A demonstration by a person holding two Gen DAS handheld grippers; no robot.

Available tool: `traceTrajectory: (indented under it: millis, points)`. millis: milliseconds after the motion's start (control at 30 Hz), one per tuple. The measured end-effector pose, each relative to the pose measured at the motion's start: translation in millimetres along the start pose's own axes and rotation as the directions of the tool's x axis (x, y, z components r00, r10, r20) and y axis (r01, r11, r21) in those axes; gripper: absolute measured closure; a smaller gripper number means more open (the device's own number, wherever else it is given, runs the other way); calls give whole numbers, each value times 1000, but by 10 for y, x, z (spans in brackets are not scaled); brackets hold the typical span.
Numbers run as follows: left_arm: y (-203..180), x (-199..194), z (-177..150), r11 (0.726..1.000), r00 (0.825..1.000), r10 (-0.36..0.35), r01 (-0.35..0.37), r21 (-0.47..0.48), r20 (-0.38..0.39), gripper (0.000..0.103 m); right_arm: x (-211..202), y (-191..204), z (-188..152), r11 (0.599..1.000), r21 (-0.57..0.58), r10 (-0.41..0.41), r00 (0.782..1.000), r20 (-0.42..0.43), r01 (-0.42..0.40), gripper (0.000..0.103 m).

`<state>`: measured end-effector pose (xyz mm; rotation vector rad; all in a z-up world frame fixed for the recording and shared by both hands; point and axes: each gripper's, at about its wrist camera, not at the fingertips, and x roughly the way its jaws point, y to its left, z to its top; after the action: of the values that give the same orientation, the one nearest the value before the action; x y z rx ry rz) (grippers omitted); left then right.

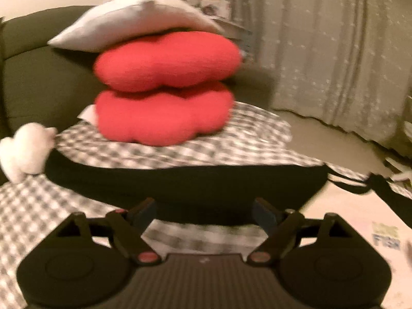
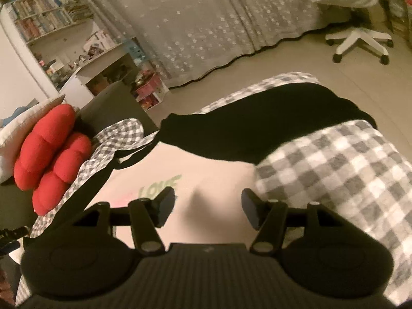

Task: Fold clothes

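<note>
Left wrist view shows my left gripper [image 1: 203, 212] spread wide, nothing between the jaws, with the soft black fabric garment [image 1: 185, 190] lying right ahead on the grey-and-white checked blanket [image 1: 159, 149]. Right gripper [image 2: 208, 207] is also apart and empty, over a pale cream printed cloth [image 2: 206, 180] the garment partly overlaps. I reckon the black piece is light, limp and floppy, so I'd pinch an edge or corner. Behind it, 2 plump red lobed cushions [image 1: 164, 87] are stacked under a white pillow [image 1: 134, 23].
</note>
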<state>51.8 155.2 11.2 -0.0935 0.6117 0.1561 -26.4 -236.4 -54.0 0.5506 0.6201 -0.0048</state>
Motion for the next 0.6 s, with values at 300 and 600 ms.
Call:
traceTrajectory:
  millis: [300,600]
  points:
    - [-645,60,-235,996,995,-90,90,-10,-43,14,-94,-230,61,1000,-8,-29,1000,-1,29,40]
    - [-867,220,-453,994,992,-97,93,-58,-83,8,-130,-465,138,997,11,-74,997,-28,74,39]
